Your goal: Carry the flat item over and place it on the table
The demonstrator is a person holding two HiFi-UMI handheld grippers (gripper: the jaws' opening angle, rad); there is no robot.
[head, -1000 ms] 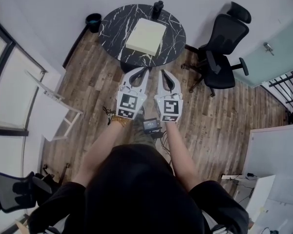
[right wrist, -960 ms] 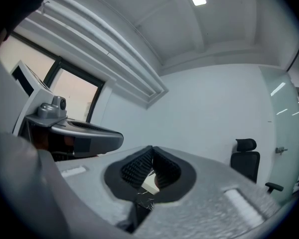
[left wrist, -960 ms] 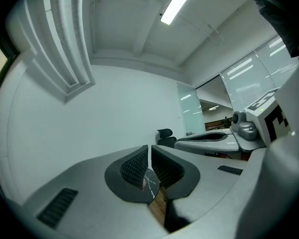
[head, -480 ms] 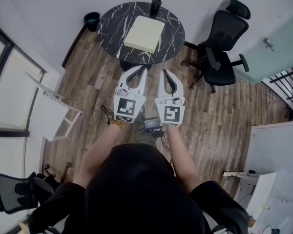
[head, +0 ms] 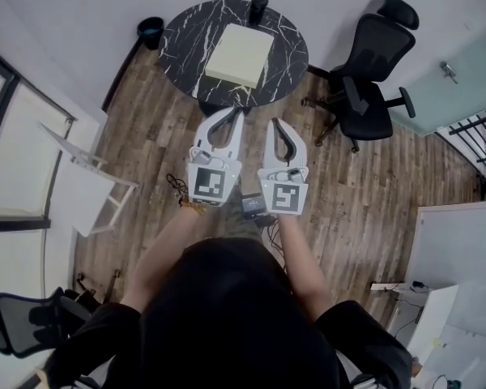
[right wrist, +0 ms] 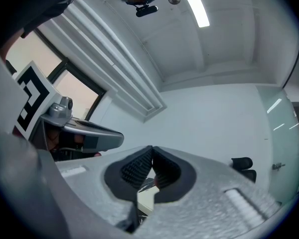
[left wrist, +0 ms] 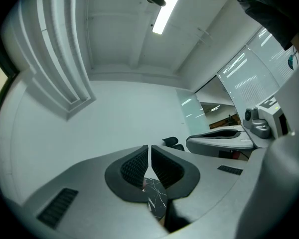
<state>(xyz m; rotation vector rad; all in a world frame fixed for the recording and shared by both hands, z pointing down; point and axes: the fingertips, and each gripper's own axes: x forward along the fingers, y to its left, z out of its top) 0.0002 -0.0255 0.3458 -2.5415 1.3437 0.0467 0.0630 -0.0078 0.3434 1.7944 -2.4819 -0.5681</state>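
Note:
The flat item [head: 240, 57] is a pale yellow square slab lying on the round black marble table [head: 186, 43] at the top of the head view. Both grippers hover over the wooden floor just short of the table's near edge, pointing at it. My left gripper [head: 240, 113] is shut with nothing between its pads [left wrist: 134, 166]. My right gripper [head: 274, 123] is also shut and empty. Under the left jaws a strip of the marble table [left wrist: 158, 199] shows. Under the right jaws a corner of the pale slab [right wrist: 145, 198] shows.
A dark bottle [head: 259, 6] stands at the table's far edge. A black office chair [head: 371, 71] is right of the table and a dark bin [head: 151, 29] to its left. A white rack [head: 85, 186] stands left, a small dark device [head: 253, 206] lies on the floor.
The grippers sit slightly lower in the head view and the table slightly higher. Both stay shut and empty; the slab has not moved.

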